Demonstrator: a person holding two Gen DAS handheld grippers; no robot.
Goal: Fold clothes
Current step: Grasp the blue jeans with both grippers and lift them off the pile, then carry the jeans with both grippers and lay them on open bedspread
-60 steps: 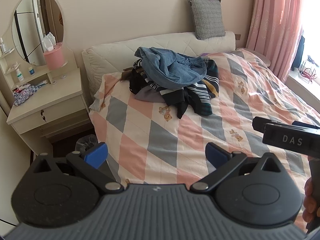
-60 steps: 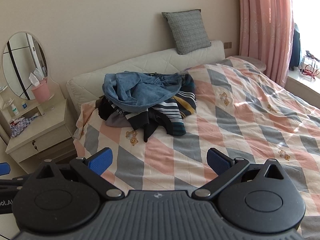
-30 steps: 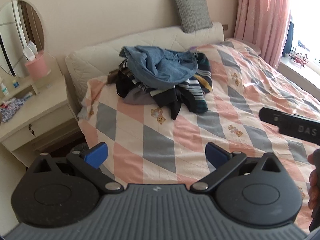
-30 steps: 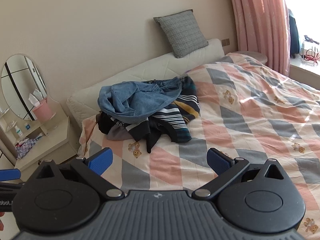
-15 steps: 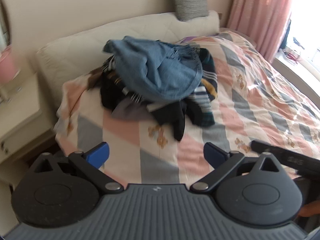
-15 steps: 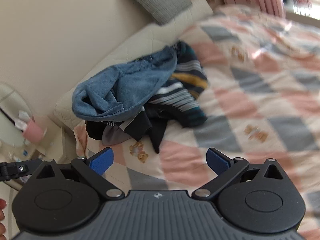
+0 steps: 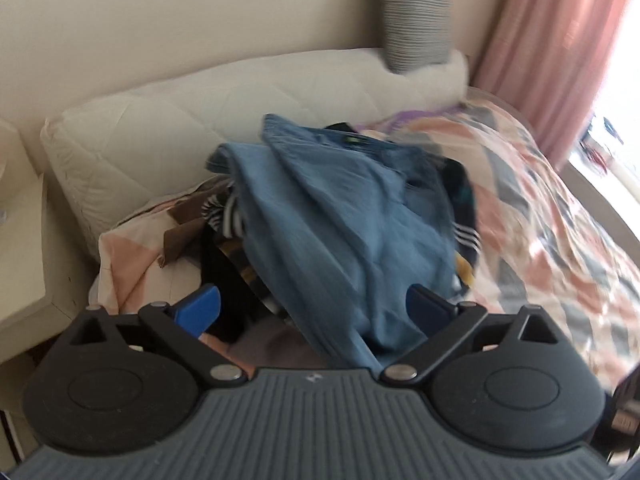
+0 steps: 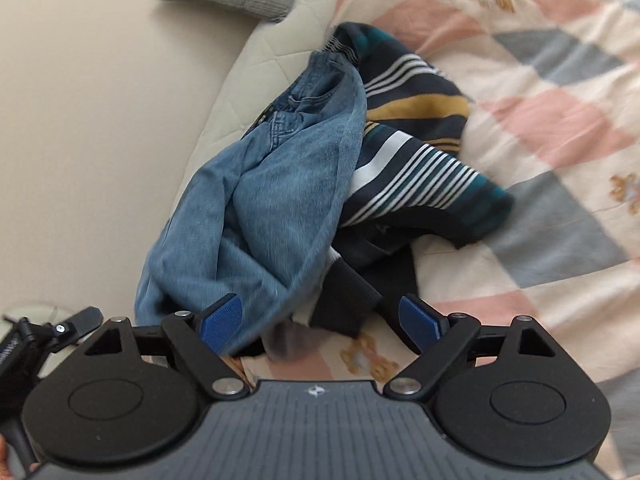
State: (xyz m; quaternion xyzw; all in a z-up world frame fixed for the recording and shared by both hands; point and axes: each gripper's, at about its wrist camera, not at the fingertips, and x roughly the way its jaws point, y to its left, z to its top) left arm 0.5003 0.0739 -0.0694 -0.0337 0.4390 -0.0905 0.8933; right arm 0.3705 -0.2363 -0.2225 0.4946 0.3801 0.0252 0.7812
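A heap of clothes lies near the head of the bed. On top are blue jeans [image 7: 340,216] [image 8: 272,200], over a dark striped sweater [image 8: 420,148] and other dark garments. My left gripper [image 7: 316,308] stands open just above the jeans, whose lower fold lies between its blue pads without being pressed. My right gripper [image 8: 320,320] hangs at the near edge of the heap. Its jaws are closing, with the jeans' hem and a black cuff [image 8: 344,300] between the pads, untouched. The left gripper's finger [image 8: 80,320] shows at the right wrist view's lower left.
The bed has a checked pink, grey and cream cover [image 8: 540,128] with free room to the right of the heap. A white padded headboard [image 7: 200,120] and a grey cushion [image 7: 416,20] stand behind. A nightstand [image 7: 20,248] is left, pink curtains [image 7: 560,40] right.
Both grippers have moved in from the foot of the bed to right over the heap. The right one has rolled, tilting its view, and its pads stand slightly closer together.
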